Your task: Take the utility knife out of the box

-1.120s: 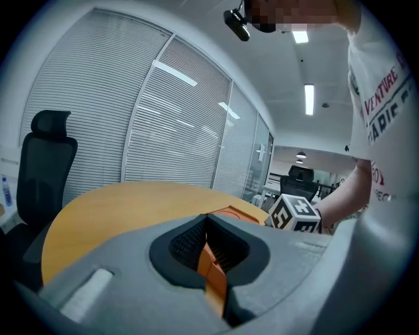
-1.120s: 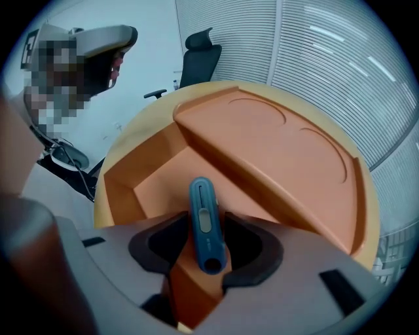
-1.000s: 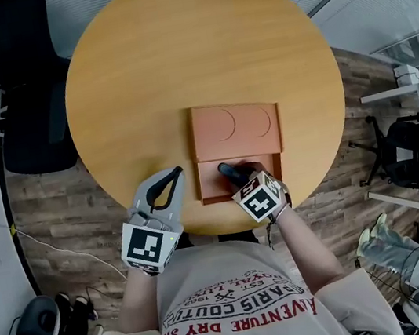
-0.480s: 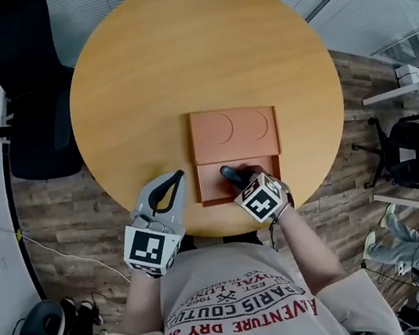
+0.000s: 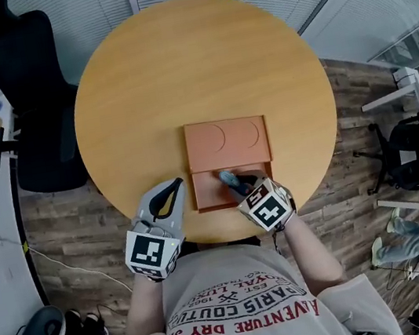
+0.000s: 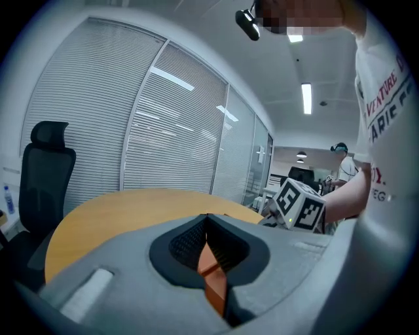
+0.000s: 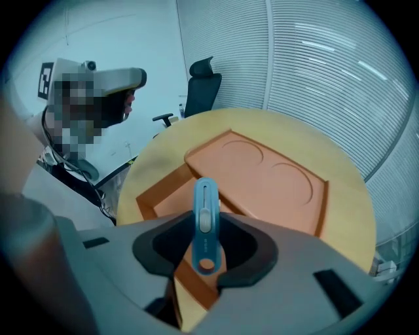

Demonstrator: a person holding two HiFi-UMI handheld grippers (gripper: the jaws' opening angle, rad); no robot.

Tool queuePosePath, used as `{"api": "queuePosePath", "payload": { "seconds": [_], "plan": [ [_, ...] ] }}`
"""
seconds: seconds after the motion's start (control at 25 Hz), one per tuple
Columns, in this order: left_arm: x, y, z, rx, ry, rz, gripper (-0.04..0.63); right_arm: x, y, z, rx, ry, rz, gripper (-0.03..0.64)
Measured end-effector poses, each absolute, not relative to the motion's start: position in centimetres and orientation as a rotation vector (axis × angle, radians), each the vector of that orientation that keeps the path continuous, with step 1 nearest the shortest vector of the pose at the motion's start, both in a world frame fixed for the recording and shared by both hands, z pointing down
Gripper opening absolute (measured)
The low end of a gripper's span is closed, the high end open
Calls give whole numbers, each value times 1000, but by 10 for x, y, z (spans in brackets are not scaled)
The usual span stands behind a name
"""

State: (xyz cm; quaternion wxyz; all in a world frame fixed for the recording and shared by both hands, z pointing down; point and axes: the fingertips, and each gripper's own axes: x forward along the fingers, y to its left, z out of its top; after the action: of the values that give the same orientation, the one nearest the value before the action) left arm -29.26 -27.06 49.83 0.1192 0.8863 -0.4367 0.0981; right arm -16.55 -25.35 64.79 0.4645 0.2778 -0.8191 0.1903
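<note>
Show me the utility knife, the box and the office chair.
utility knife (image 7: 205,226): right gripper view, middle of blue handle.
box (image 5: 207,190): head view, bare tray floor.
office chair (image 5: 47,150): head view, black seat.

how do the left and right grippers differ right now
The right gripper has just been closing its jaws and clamps the blue utility knife; the left gripper has its jaws together on nothing. The right gripper tilts steeply down over the open box; the left gripper points nearly level beside it. Both carry a marker cube.
</note>
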Motion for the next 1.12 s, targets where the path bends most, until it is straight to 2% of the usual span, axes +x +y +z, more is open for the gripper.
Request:
{"api": "queuePosePath", "payload": {
  "seconds": [0.52,1.12],
  "plan": [
    [-262,-270,450,2703,-1317,240,9,-145,-274,546,925,-2250,426,132],
    [-262,-269,394,2762,-1455,154,11,-118,-285,425,1282,-2570,182,132]
  ]
}}
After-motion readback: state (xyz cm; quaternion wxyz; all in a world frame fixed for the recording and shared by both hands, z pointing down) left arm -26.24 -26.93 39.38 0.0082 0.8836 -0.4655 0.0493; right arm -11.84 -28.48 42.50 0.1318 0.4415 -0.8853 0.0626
